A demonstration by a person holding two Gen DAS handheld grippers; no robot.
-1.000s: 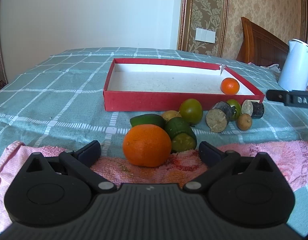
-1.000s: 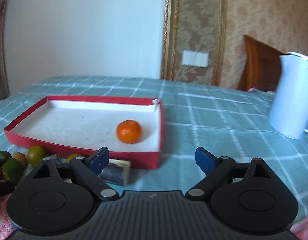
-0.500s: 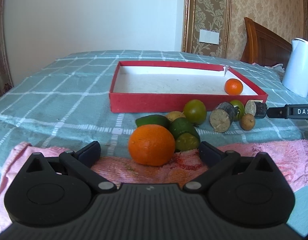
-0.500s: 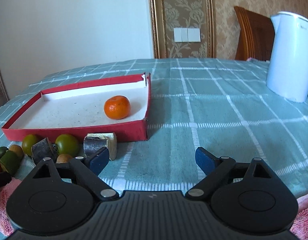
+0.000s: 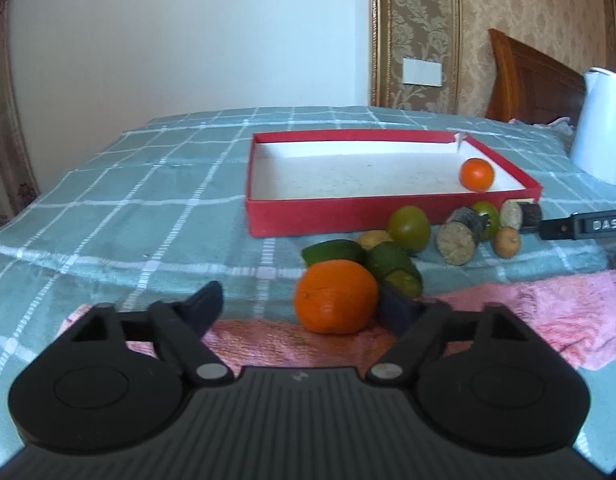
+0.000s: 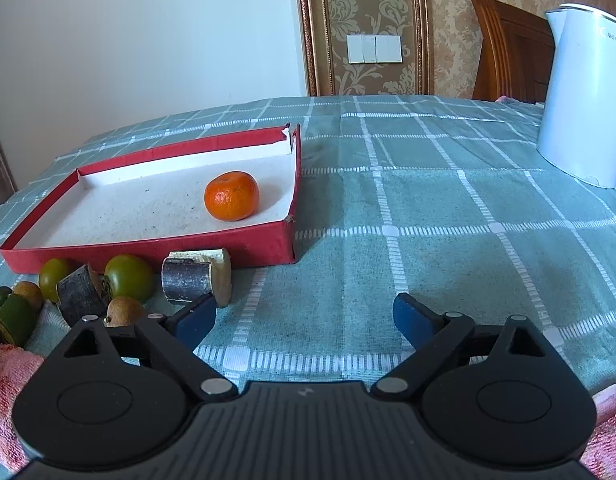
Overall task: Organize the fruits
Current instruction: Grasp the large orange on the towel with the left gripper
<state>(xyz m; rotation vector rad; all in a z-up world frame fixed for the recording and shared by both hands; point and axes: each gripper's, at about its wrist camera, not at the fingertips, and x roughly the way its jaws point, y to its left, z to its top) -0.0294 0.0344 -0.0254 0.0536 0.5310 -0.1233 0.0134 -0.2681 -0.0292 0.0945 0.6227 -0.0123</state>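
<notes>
A red tray (image 5: 308,216) with a white floor holds one small orange (image 5: 476,174); it also shows in the right wrist view (image 6: 148,244) with the orange (image 6: 231,196). A big orange (image 5: 335,297) sits on the pink towel (image 5: 547,312), between the fingers of my open left gripper (image 5: 304,304), close to the right finger. Behind it lie green avocados (image 5: 391,264), green tomatoes (image 5: 408,227), small brown fruits (image 5: 506,242) and dark cut cane pieces (image 5: 459,235). My right gripper (image 6: 304,316) is open and empty over the cloth, right of a cane piece (image 6: 196,280).
A white kettle (image 6: 583,100) stands at the back right on the green checked cloth (image 6: 427,216). The right gripper's finger (image 5: 579,225) pokes in at the right of the left wrist view. A wooden headboard (image 6: 503,48) and wall stand behind.
My left gripper has shifted left, so the big orange now lies near its right finger. My right gripper has dropped lower and come nearer the cane pieces.
</notes>
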